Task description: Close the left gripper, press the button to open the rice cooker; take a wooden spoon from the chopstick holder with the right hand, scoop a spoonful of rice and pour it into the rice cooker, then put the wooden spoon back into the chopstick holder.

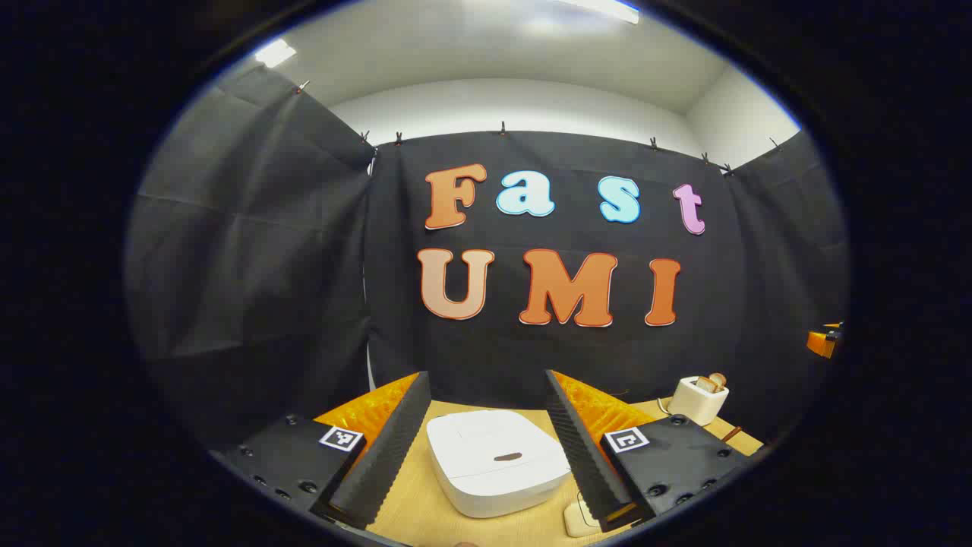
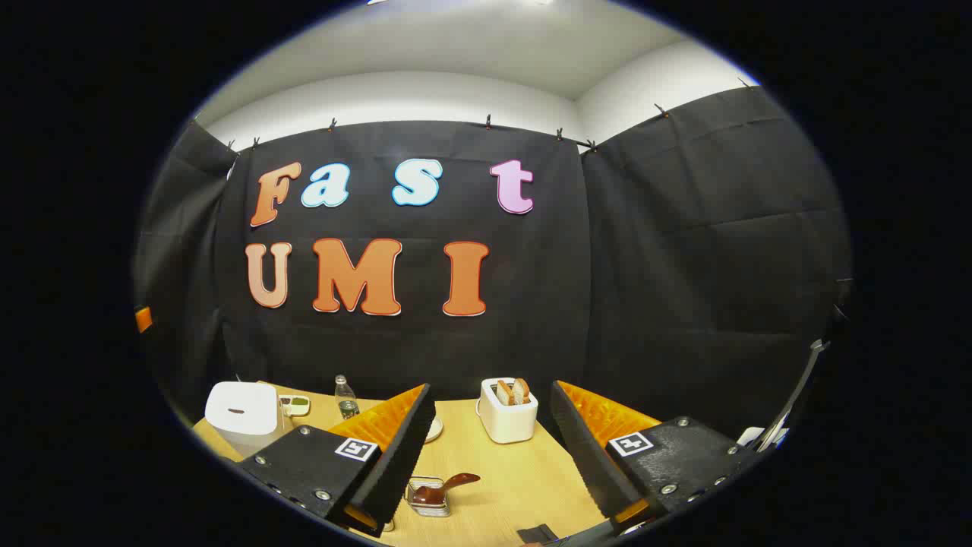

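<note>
Left gripper point(image 1: 486, 448) hangs above the table point(image 1: 414, 501), fingers wide apart, the white rice cooker point(image 1: 497, 460) showing between them. Lid down; the dark oval button point(image 1: 507, 457) sits mid-lid, toward the near edge. Nothing touches it.

Right gripper point(image 2: 493, 456) also spread wide, holding nothing. Just ahead of it and low: the wire holder point(image 2: 430, 497) with the wooden spoon point(image 2: 448, 486) lying tilted in it, handle up to the right. Beyond that, a white toaster point(image 2: 507, 410) with bread in its slots. Further left in the right gripper view, a small bottle point(image 2: 346, 396) and the cooker again. I cannot make out the rice supply.

Step in hand, as I judge it: bring the left fingers together first, then lower the joined tips squarely onto the button. Press straight down; an off-centre push could skid across the smooth lid or nudge the cooker. Keep the right gripper back near the holder.
</note>
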Demonstrator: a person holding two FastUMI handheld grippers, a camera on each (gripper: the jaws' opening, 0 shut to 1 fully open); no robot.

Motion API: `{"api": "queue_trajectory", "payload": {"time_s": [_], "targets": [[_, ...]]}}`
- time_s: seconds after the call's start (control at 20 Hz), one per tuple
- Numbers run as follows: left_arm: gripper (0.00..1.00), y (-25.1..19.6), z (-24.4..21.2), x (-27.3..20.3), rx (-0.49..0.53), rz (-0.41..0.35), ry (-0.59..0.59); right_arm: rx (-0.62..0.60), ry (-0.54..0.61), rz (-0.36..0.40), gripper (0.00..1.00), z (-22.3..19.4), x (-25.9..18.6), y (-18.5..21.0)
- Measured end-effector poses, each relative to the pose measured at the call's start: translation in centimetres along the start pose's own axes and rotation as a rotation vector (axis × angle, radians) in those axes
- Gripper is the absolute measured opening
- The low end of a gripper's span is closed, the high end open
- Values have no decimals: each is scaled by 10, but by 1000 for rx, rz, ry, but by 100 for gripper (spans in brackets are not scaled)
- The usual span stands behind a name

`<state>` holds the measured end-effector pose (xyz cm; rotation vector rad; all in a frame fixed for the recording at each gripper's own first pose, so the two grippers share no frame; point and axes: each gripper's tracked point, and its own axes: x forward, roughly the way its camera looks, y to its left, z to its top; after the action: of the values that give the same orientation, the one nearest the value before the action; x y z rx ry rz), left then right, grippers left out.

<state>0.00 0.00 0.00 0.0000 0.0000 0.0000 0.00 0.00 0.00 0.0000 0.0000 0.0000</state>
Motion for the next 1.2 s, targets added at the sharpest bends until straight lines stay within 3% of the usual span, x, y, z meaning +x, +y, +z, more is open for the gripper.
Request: {"api": "queue_trajectory", "payload": {"time_s": [0.35, 0.4, 0.45, 0.95, 1.0, 1.2], "targets": [[100, -6, 1, 8, 4, -8, 4, -3, 4, -17, 95, -3, 3, -6], [100, -7, 1, 10, 3, -11, 4, 1, 5, -18, 100, -4, 4, -6], [100, -7, 1, 11, 2, -11, 4, 3, 7, -21, 95, -5, 4, -6], [100, -6, 2, 18, 7, -1, 9, 3, 10, -18, 95, -8, 11, -2], [100, -5, 2, 19, 9, -1, 11, 3, 10, -21, 100, -8, 11, -4], [100, -8, -3, 21, 12, -10, 24, 8, 11, -28, 95, -8, 12, -5]]}}
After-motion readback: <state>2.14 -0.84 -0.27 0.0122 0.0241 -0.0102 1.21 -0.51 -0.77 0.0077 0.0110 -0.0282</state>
